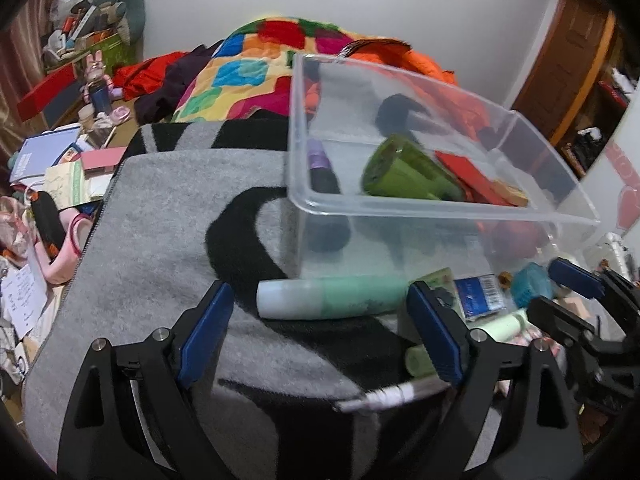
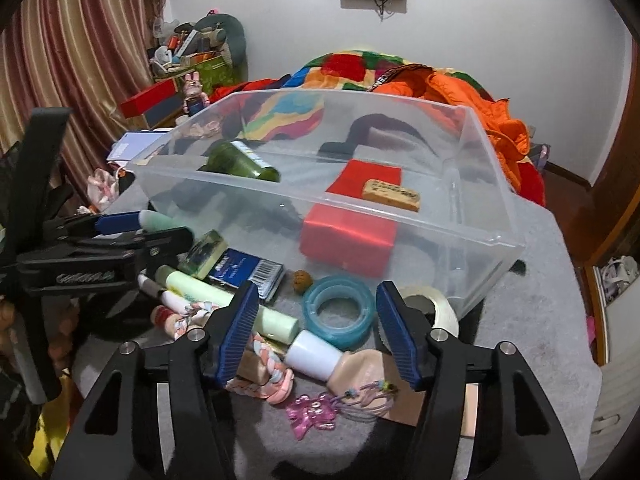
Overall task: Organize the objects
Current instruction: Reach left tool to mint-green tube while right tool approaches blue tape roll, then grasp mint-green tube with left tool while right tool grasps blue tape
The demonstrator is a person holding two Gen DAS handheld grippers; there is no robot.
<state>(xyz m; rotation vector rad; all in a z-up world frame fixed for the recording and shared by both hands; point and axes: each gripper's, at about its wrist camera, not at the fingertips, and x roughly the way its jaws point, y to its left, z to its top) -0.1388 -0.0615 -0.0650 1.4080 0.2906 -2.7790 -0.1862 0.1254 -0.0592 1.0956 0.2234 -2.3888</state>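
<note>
Loose clutter near bin: mint tube [image 1: 332, 296], blue tape roll [image 2: 339, 310]. Clear bin [image 2: 420, 216] far holds green bottle [image 2: 240, 164], red box [image 2: 348, 236]. Left gripper [image 1: 320, 332] and right gripper [image 2: 316, 328] both gape wide, empty.

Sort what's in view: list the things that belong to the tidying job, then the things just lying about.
Job: clear bin; green bottle and red box inside it; mint tube, blue tape roll, blue packet waiting on the mat.

Lying about: patchwork blanket, orange jacket, bunny toy, curtain.

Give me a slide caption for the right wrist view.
Open right gripper hovers over blue tape roll beside the clear bin.
</note>
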